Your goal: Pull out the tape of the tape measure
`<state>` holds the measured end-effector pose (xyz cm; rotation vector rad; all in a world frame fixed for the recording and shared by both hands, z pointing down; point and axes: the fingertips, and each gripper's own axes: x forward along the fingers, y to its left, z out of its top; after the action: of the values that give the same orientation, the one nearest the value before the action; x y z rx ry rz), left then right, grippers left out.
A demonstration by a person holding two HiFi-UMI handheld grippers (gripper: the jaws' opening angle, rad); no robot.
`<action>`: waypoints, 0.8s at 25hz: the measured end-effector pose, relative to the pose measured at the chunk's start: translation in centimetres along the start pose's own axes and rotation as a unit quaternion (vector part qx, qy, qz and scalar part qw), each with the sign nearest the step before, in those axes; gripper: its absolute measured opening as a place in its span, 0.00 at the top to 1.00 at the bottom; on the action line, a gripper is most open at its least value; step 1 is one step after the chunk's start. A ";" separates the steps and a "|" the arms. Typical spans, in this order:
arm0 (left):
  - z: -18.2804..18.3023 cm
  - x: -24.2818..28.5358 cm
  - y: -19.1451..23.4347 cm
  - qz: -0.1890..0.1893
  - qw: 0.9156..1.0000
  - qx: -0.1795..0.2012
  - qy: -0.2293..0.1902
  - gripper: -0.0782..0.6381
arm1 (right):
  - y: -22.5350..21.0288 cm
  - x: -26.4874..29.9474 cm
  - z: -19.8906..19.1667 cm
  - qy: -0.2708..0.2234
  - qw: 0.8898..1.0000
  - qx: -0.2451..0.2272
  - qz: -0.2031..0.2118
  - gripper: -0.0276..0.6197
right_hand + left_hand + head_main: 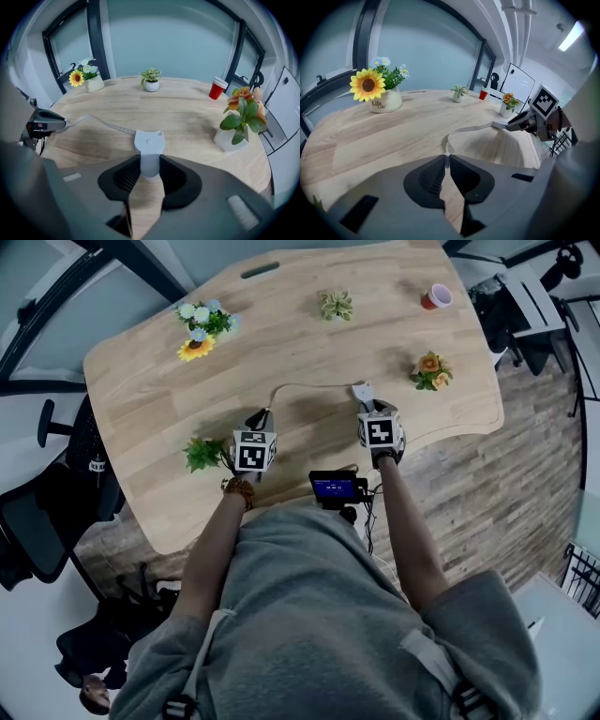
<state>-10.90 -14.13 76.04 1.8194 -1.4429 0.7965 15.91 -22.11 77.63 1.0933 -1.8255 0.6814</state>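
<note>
Tape (471,128) runs in a shallow arc across the wooden table (141,381), from the left gripper (447,159) near the lower middle of the left gripper view to the tape measure case (149,143) held by the right gripper (150,166). The left gripper's jaws are pressed almost together, pinching the tape's end. Only a thin pale edge shows between the dark pads, so the tip itself is hidden. The right gripper's jaws sit clamped against the two sides of the light-coloured case. Its upper part stands clear above the pads, while its lower part is swallowed between them and cannot be seen. The printing on the tape is too small to read in any view. From the head view both sets of jaws lie mostly under the marker cubes, and the case is only a small pale shape just past the right cube. A person's grey top fills the bottom of that frame and cuts off the near table edge, with a small dark device with a lit screen (336,487) at the chest. A small green plant (202,454) at the left cube's side is partly covered by it. A sunflower pot (384,101) stands at the upper left of the left gripper view, its lettering only partly legible. A red cup (217,88) and an orange-flowered plant (239,117) stand on the table's right side, well apart from the tape.
</note>
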 end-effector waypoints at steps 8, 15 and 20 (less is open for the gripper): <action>2.1 -1.4 0.2 -0.002 0.999 0.004 -0.053 0.81 | 0.1 -0.2 0.2 0.000 1.000 -0.002 0.002 0.70; 4.2 -2.9 0.5 0.003 0.996 0.004 -0.084 0.79 | -0.2 -1.9 0.9 -0.015 1.000 0.009 -0.009 0.70; 5.9 -4.0 0.5 0.007 0.994 0.002 -0.111 0.79 | -0.3 -3.9 1.4 -0.030 0.999 0.021 -0.022 0.70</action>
<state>-11.91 -16.72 69.40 1.9529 -1.5932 0.6201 16.53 -21.81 73.52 1.1887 -1.8404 0.6703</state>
